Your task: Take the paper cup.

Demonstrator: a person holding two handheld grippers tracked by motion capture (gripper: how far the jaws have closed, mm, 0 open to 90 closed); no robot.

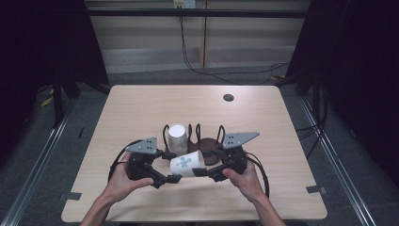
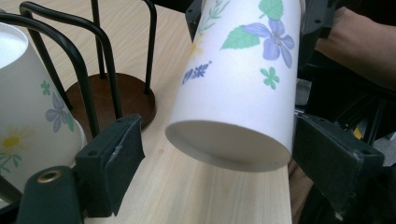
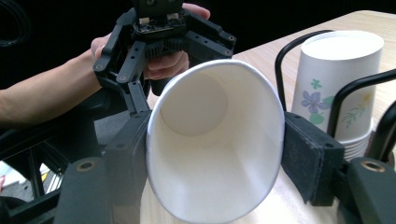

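One paper cup [image 1: 187, 164] is held sideways, clamped at its mouth by the right tool [image 3: 212, 154]. Its base lies between the left tool's [image 2: 210, 154] parted jaws, above the bench [image 1: 141, 103].

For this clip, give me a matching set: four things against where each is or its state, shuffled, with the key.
1. loose paper cup
2. stacked cups
3. left tool
4. wooden base

A. open at the cup's bottom end
B. lying sideways between both tools
C. upside down in the wire rack
D. dark brown disc under the rack

Pairs: 1-B, 2-C, 3-A, 4-D
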